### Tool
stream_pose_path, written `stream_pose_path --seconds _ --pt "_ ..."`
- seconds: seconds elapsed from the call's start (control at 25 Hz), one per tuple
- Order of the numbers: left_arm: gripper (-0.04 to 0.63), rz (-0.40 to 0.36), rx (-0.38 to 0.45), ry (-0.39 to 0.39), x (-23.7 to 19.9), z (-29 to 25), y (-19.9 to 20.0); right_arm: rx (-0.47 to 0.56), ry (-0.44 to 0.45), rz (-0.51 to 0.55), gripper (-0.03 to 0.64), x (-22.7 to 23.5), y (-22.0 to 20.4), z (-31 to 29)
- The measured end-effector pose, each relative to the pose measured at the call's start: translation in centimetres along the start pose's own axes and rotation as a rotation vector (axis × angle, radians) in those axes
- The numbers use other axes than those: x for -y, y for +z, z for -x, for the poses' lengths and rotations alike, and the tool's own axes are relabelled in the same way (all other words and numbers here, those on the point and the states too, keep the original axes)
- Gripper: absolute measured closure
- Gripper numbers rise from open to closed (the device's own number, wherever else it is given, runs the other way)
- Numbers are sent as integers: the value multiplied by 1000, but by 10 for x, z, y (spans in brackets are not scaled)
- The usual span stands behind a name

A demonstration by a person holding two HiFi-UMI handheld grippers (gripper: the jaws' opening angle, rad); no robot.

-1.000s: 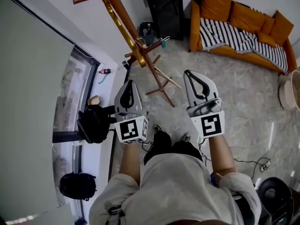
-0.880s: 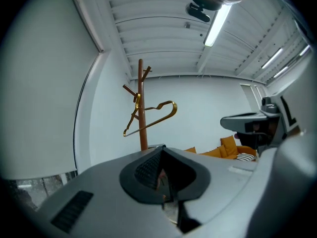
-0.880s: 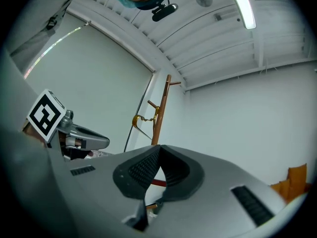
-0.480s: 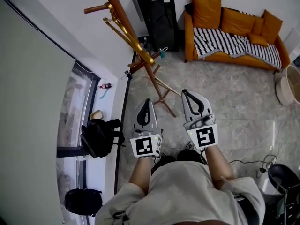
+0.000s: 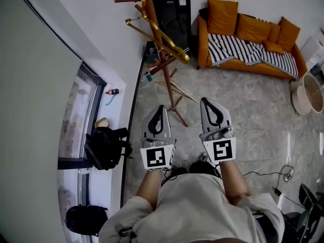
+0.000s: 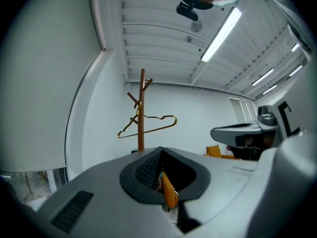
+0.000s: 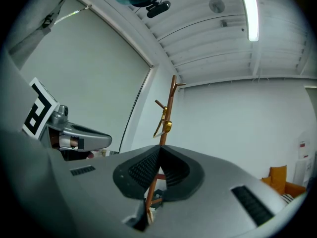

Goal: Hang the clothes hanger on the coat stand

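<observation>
The wooden coat stand rises at the top middle of the head view, and the gold clothes hanger hangs from one of its upper pegs. My left gripper and right gripper are side by side in front of the person, short of the stand's feet. Both are shut and hold nothing. In the left gripper view the stand and hanger show well beyond the closed left gripper. In the right gripper view the stand and hanger rise behind the closed right gripper.
An orange sofa with a striped blanket stands at the back right, a black cabinet behind the stand. Two black bags lie by the window at left. A round basket and floor cables are at right.
Both shut grippers have dropped lower in the head view and drawn closer together, away from the stand. The stand now sits farther up the view. The hanger stays on its peg.
</observation>
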State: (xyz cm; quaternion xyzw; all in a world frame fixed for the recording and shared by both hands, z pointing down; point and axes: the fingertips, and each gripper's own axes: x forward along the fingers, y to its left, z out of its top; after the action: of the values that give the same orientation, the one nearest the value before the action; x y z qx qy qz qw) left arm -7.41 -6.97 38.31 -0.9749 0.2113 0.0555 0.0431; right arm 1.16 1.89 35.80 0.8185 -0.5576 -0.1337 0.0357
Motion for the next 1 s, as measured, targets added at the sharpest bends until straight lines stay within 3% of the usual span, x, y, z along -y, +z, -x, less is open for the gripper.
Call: stream_pose_path --seconds 0.36,1.0 --pt "586 27 -5 -26 -14 16 -6 0 -19 18 612 -25 9 0" --pt "586 48 9 -78 1 8 -4 -30 -56 28 612 -17 5 5"
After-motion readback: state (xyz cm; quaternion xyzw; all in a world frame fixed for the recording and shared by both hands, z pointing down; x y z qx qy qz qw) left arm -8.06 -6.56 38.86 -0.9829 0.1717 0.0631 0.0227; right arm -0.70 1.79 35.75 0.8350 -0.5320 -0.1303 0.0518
